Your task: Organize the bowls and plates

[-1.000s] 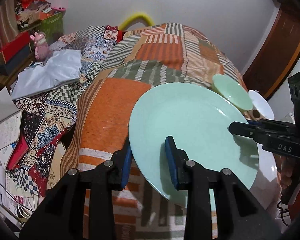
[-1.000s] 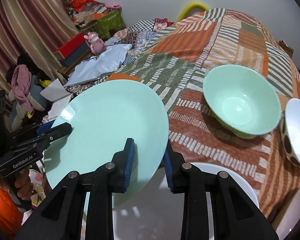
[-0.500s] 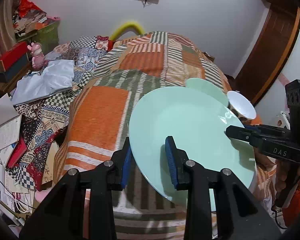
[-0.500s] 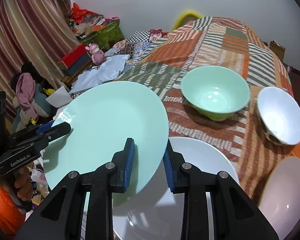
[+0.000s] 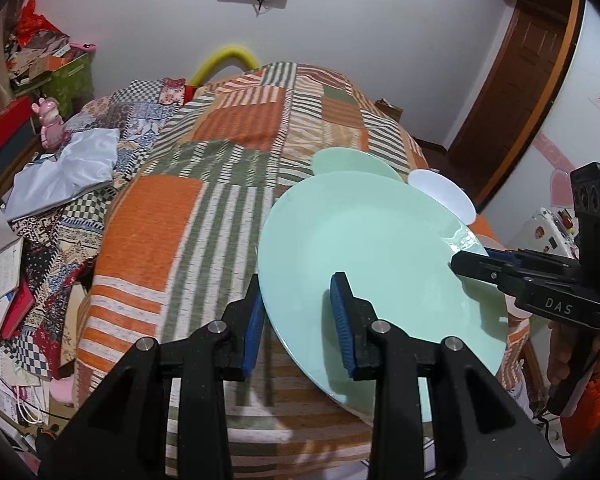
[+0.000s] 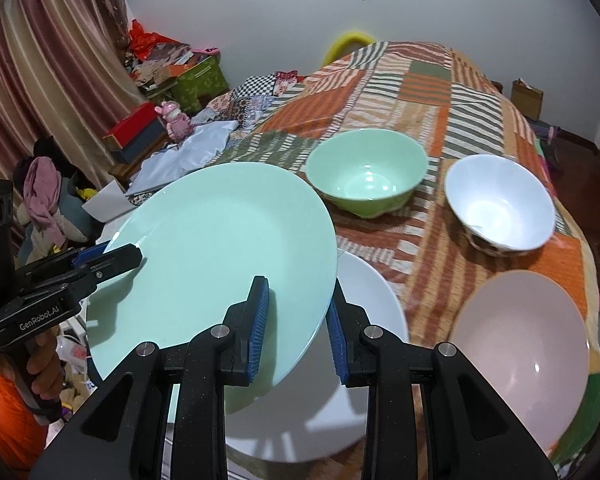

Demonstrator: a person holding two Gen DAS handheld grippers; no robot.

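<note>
A large mint-green plate is held in the air above the bed by both grippers. My left gripper is shut on its left rim. My right gripper is shut on its right rim, and shows at the right of the left wrist view. Under the plate lies a white plate. Behind stand a green bowl and a white bowl. A pink plate lies at the right.
The dishes rest on a bed with an orange, green and white patchwork blanket. Clutter, books and a pink toy lie left of the bed. A wooden door stands at the far right.
Both grippers have lifted the green plate and pulled back. The bowls and the white and pink plates have come further into view below.
</note>
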